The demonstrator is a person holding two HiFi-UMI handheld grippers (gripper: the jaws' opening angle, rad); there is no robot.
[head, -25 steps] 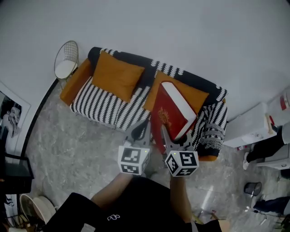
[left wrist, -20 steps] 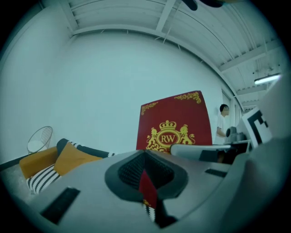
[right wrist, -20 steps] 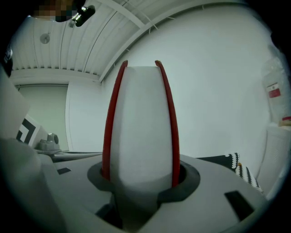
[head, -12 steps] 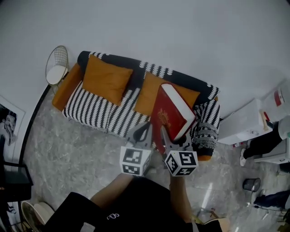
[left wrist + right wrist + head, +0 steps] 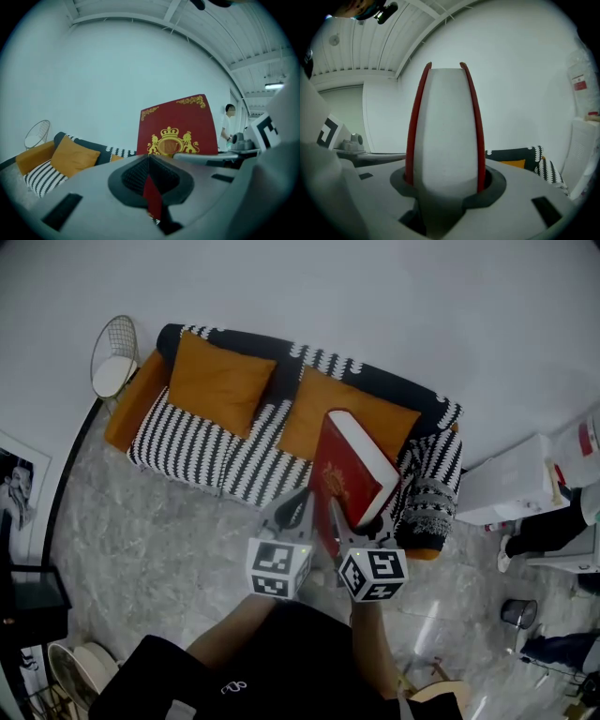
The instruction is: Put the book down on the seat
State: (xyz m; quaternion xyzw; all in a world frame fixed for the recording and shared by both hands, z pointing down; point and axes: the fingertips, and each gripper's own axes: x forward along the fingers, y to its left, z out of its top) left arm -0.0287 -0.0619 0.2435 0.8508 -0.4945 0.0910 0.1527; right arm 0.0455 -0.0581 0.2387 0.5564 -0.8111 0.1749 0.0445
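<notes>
Right now the left gripper (image 5: 149,158) is pinching its two jaws almost together on a thin red edge of the book (image 5: 177,127), whose crested cover is rising upright just beyond the tips, in the middle of the left gripper view. The right gripper (image 5: 446,182) is spreading its jaws wide around the book's thickness, with the pale page block and both red covers sitting between them in the right gripper view.

In the head view both grippers are meeting low in the centre of the frame, marker cubes toward the person, and the book is standing tilted in the air above them, clear of the seat. It is overlapping the right-hand part of the striped sofa (image 5: 199,444), in front of the right orange cushion (image 5: 319,413). Another orange cushion (image 5: 217,382) is leaning on the sofa's left half. A wire chair (image 5: 112,354) is standing at the upper left, beside the sofa's end. A white cabinet (image 5: 511,488) is sitting at the right edge, on the marble floor (image 5: 141,540).
</notes>
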